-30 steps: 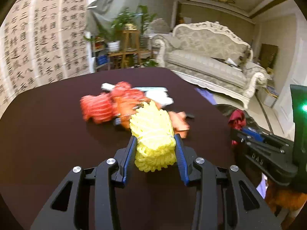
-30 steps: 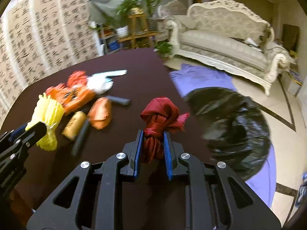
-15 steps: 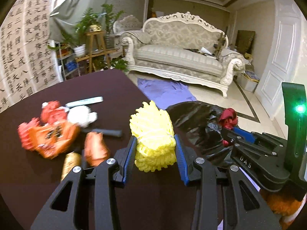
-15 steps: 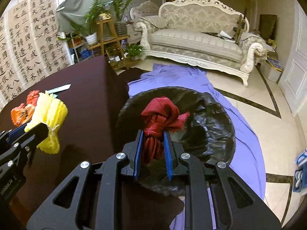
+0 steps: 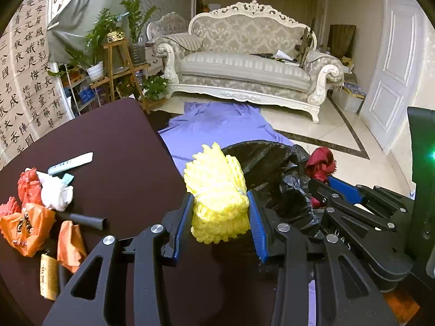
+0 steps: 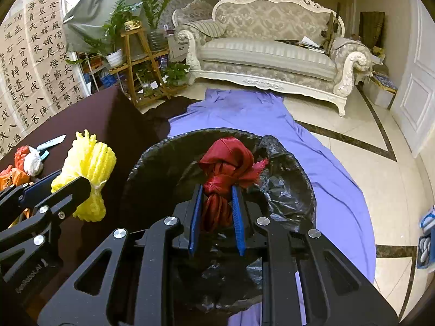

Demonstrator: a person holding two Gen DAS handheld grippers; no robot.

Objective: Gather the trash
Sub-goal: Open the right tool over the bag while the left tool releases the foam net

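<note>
Foam netting, yellow (image 5: 217, 190), sits clamped between the blue pads of the left gripper (image 5: 220, 212), held up at the edge of the dark brown table (image 5: 122, 141), right by the rim of the black trash bag (image 5: 272, 163). Over on the other side, the right gripper (image 6: 216, 206) pinches a knotted red ribbon (image 6: 225, 163) in a narrow grip, and that ribbon hangs directly above the open mouth of the bag (image 6: 285, 190). The bin stands on a purple cloth (image 6: 258, 108) spread over the tiled floor. More litter waits on the table at left: orange plastic bags (image 5: 24, 228), a crumpled white tissue (image 5: 55, 193), a black tube (image 5: 87, 220), a cork (image 5: 49, 277) and a thin white packet (image 5: 70, 160).
</note>
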